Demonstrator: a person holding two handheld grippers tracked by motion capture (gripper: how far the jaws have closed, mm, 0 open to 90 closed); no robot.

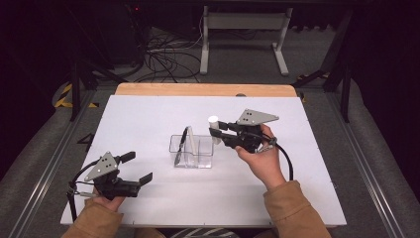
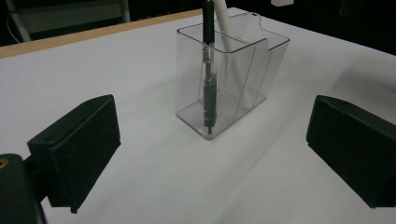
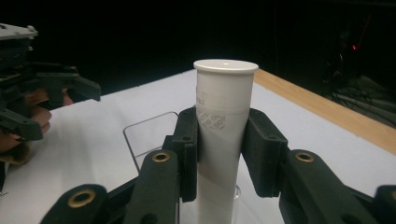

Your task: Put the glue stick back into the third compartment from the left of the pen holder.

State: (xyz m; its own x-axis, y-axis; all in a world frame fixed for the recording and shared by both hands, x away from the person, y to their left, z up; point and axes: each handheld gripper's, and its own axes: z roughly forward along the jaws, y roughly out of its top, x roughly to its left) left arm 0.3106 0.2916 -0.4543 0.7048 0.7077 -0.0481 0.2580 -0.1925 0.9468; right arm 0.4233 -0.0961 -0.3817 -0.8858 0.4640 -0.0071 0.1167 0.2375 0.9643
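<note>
A clear plastic two-compartment holder (image 1: 192,151) (image 2: 243,79) stands mid-table. A black pen (image 1: 183,144) (image 2: 208,79) and a white pen (image 2: 226,28) lean in its left compartment. My right gripper (image 1: 216,130) (image 3: 219,149) is shut on an upright white capped tube (image 1: 214,128) (image 3: 223,126), held just above the holder's right end (image 3: 149,135). My left gripper (image 1: 137,167) (image 2: 210,154) rests open at the table's near left, jaws wide apart, nothing between them, pointing at the holder.
The white table top (image 1: 148,114) has a wooden strip (image 1: 205,89) along its far edge. Beyond it stand a white desk frame (image 1: 242,34) and loose cables (image 1: 163,59) on the floor. Metal rails (image 1: 47,163) run beside the table.
</note>
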